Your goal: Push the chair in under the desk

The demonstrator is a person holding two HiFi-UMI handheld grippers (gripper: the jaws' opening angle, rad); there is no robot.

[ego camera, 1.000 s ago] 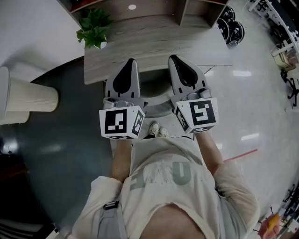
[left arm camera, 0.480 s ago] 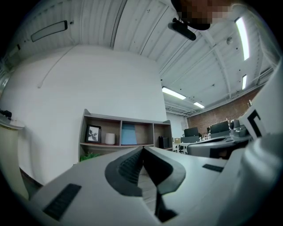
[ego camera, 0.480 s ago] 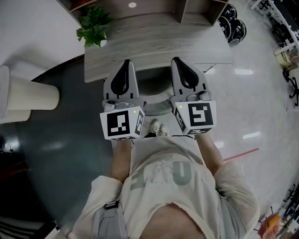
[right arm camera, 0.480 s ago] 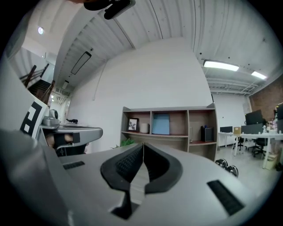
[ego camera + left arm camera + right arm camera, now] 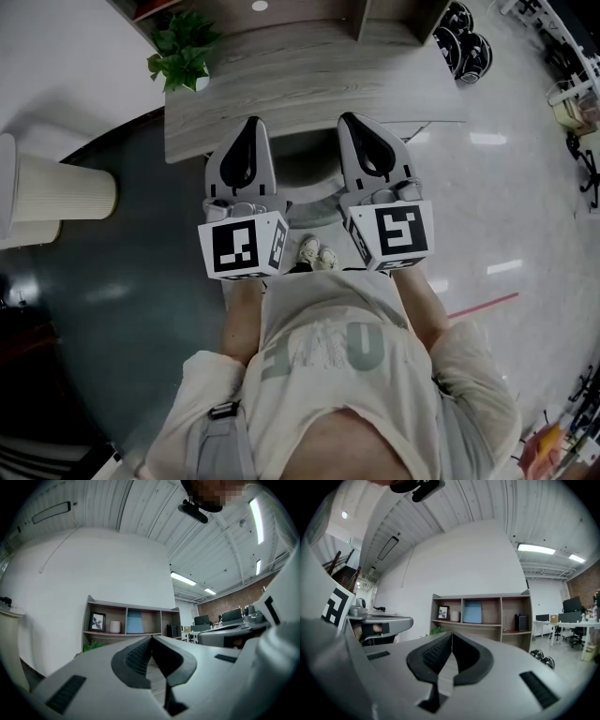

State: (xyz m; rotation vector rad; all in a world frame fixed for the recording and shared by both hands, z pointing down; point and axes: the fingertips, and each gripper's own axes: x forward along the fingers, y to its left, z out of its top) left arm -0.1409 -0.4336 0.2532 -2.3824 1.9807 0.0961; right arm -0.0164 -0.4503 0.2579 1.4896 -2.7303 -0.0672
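In the head view the wood-grain desk (image 5: 309, 84) lies straight ahead. A grey chair (image 5: 307, 199) shows only in the gap between my two grippers, its front under the desk's edge. My left gripper (image 5: 251, 124) is shut and empty and points level at the desk, on the chair's left. My right gripper (image 5: 351, 119) is also shut and empty, on the chair's right. Both tips reach the desk's front edge. Whether either touches the chair is hidden. The left gripper view shows its shut jaws (image 5: 151, 638). The right gripper view shows the same (image 5: 451, 633).
A potted plant (image 5: 178, 56) stands on the desk's left end, and a shelf unit (image 5: 375, 19) sits at the back. A pale ribbed cylinder (image 5: 56, 192) stands at left. Black round objects (image 5: 464, 42) lie at the far right. The person's shoes (image 5: 317, 253) are behind the chair.
Hardly anything differs. Both grippers stay shut at the chair's sides by the desk edge, and the whole picture has shifted slightly.
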